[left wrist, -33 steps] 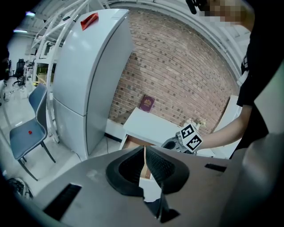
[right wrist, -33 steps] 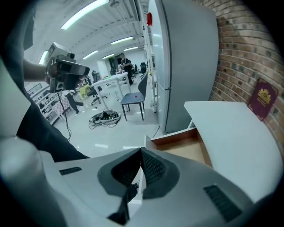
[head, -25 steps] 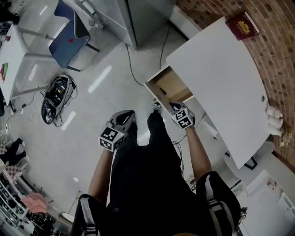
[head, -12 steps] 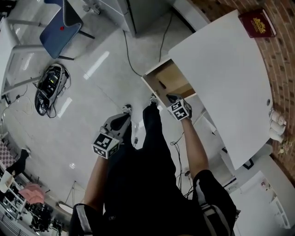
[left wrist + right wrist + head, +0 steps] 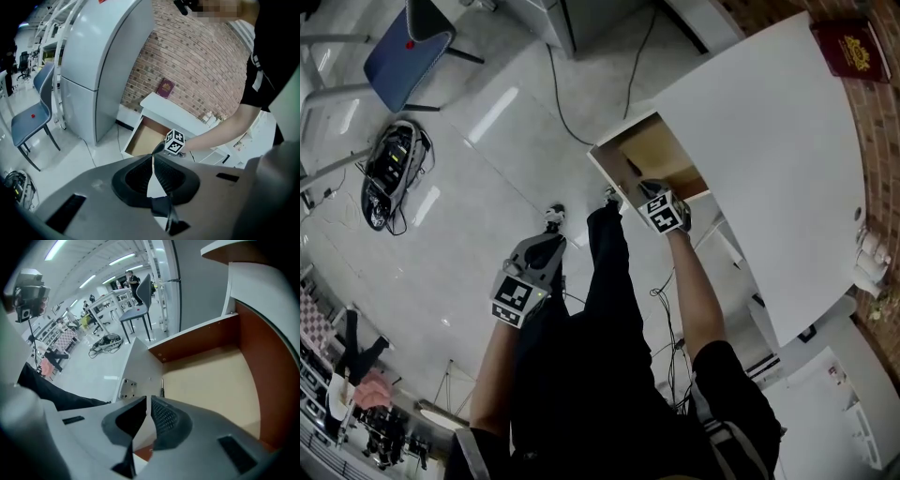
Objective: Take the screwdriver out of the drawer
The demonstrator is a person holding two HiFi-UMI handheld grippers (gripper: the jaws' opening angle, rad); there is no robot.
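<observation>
Over drawer (image 5: 661, 155), R tool (image 5: 649, 191) moved further in.

You have nothing legible in view. The red book (image 5: 853, 47), upper right of the head view, bears gold print too small to read. The cubes (image 5: 664, 214) on your left gripper (image 5: 152, 161) and right gripper (image 5: 149, 404) show only square markers, no letters.
</observation>
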